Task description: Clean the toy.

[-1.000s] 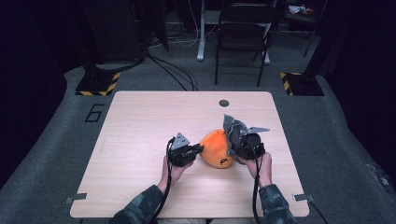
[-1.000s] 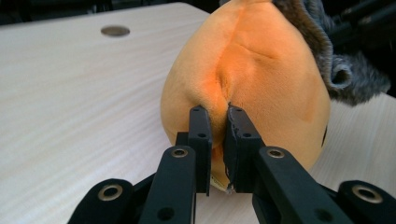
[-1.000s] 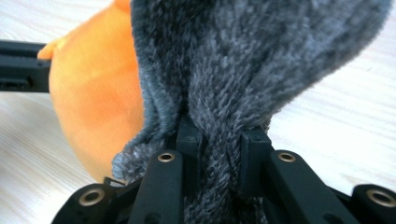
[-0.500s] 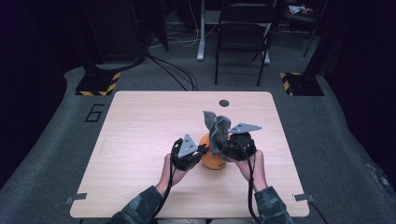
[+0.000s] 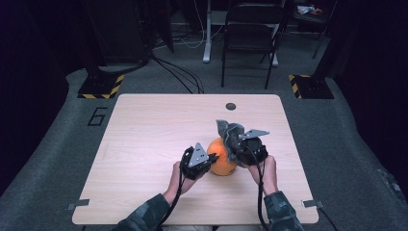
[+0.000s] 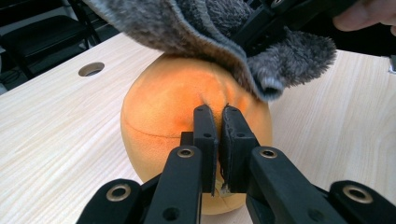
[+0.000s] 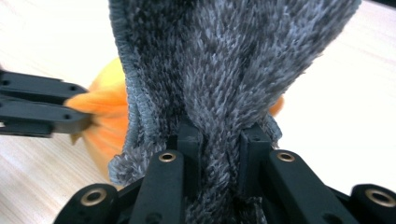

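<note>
The table is brightly lit from above in the high view; surroundings are left dark. Strong glare is noted at the upper left and right of the right gripper view. Near jaws are rendered slightly soft.

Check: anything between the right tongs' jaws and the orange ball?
Yes, the fuzzy grey cloth: the right tongs clamp it, and it hangs before the soft orange ball in the right gripper view.

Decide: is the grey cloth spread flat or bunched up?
Bunched: the grey cloth hangs gathered in folds, pinched between the right tongs, above the orange ball.
</note>
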Motion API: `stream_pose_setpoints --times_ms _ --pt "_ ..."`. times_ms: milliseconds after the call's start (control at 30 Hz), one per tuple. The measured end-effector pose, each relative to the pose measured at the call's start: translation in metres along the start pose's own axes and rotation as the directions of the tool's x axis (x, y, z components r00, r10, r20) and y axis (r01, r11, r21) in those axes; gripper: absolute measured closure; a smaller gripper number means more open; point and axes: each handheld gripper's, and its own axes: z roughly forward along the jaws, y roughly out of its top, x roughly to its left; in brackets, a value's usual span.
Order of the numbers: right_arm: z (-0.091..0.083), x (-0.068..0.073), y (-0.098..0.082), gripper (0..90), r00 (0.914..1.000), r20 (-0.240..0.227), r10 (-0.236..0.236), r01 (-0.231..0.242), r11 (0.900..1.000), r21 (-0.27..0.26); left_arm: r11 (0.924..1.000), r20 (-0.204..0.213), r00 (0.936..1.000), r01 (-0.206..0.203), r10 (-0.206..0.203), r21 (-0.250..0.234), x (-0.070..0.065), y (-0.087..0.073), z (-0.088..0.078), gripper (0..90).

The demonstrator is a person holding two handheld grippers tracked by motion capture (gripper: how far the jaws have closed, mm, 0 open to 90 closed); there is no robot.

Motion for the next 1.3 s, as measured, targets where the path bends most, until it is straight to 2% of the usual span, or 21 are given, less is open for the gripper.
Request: stream_pose_setpoints --times_ms 67,100,167,233,333,367,467,500,600,700,733,800,867,900,1000,1100,1133,1300 --pt "0.001 -0.005 -0.002 74.8 0.9985 0.055 -0.008 0.007 1.0 0.016 1.0 0.001 1.0 0.008 -0.008 -0.006 0.001 -0.001 0.0 86.1" --pt "0.002 -0.007 -0.003 74.8 0.9978 0.066 0.002 -0.004 1.0 0.022 0.9999 0.002 0.9999 0.01 -0.01 -0.008 0.001 -0.001 0.0 86.1" --pt "0.003 -0.015 -0.006 74.8 0.9972 0.07 0.027 -0.029 0.999 0.028 0.9999 0.002 0.9999 0.013 -0.013 -0.009 0.001 -0.001 0.001 86.1" --pt "0.001 -0.021 -0.007 74.7 0.997 0.054 0.056 -0.057 0.998 0.017 0.9999 0.005 0.9999 0.011 -0.011 -0.008 0.001 -0.002 0.001 86.1" --pt "-0.012 -0.018 0.001 74.7 0.9986 0.033 0.042 -0.041 0.999 -0.029 0.9999 0.009 0.9999 0.012 -0.012 -0.009 0.001 -0.002 0.001 86.1" --pt "-0.017 -0.013 0.004 74.7 0.9992 0.018 0.037 -0.036 0.999 -0.04 0.9999 0.008 0.9999 0.012 -0.012 -0.01 0.001 -0.002 0.001 86.1" --pt "-0.026 0.008 0.014 74.7 0.9995 -0.021 -0.025 0.024 0.998 -0.064 0.9999 0.009 0.9999 0.01 -0.01 -0.01 0.001 -0.002 0.0 86.0" --pt "-0.026 0.015 0.016 74.7 0.9977 -0.039 -0.056 0.054 0.997 -0.063 0.9999 0.01 0.9999 0.012 -0.011 -0.01 0.001 -0.002 0.0 86.0" --pt "-0.019 0.039 0.017 74.7 0.9918 -0.068 -0.108 0.105 0.994 -0.035 0.9999 0.008 0.9999 0.01 -0.01 -0.008 0.001 -0.002 0.0 86.0" --pt "-0.008 0.047 0.014 74.7 0.9868 -0.064 -0.149 0.149 0.989 -0.003 1.0 0.011 0.9999 0.003 -0.004 0.007 0.002 -0.003 0.001 86.0" --pt "-0.006 0.047 0.013 74.8 0.9896 -0.064 -0.129 0.129 0.992 -0.001 0.9999 0.012 0.9999 0.008 -0.008 0.008 0.002 -0.003 0.001 86.1" --pt "-0.005 0.045 0.012 74.8 0.9885 -0.058 -0.14 0.141 0.99 0.007 0.9999 0.016 0.9999 0.006 -0.006 0.013 0.002 -0.004 0.002 86.1" --pt "-0.005 0.042 0.011 74.9 0.991 -0.059 -0.12 0.121 0.993 0.011 0.9999 0.014 0.9999 -0.005 0.005 0.014 0.001 -0.003 0.002 86.1" --pt "-0.004 0.04 0.011 74.8 0.9904 -0.054 -0.127 0.128 0.992 0.005 0.9999 0.013 0.9999 -0.004 0.003 0.013 0.001 -0.004 0.003 86.1" --pt "-0.003 0.033 0.009 74.8 0.9929 -0.051 -0.107 0.108 0.994 0.008 0.9999 0.016 0.9999 0.004 -0.004 0.01 0.001 -0.004 0.003 86.1" --pt "-0.003 0.027 0.008 74.8 0.9951 -0.027 -0.096 0.096 0.995 0.011 1.0 0.013 0.9999 0.003 -0.003 0.009 0.001 -0.004 0.004 86.1" --pt "-0.003 0.024 0.008 74.8 0.9954 -0.006 -0.095 0.095 0.995 0.012 0.9999 0.011 0.9999 -0.001 0.001 0.011 0.002 -0.004 0.003 86.1" --pt "-0.001 0.008 0.003 74.8 0.9982 0.029 -0.053 0.053 0.999 0.012 0.9999 0.014 0.9999 0.001 -0.001 0.012 0.002 -0.004 0.003 86.1"
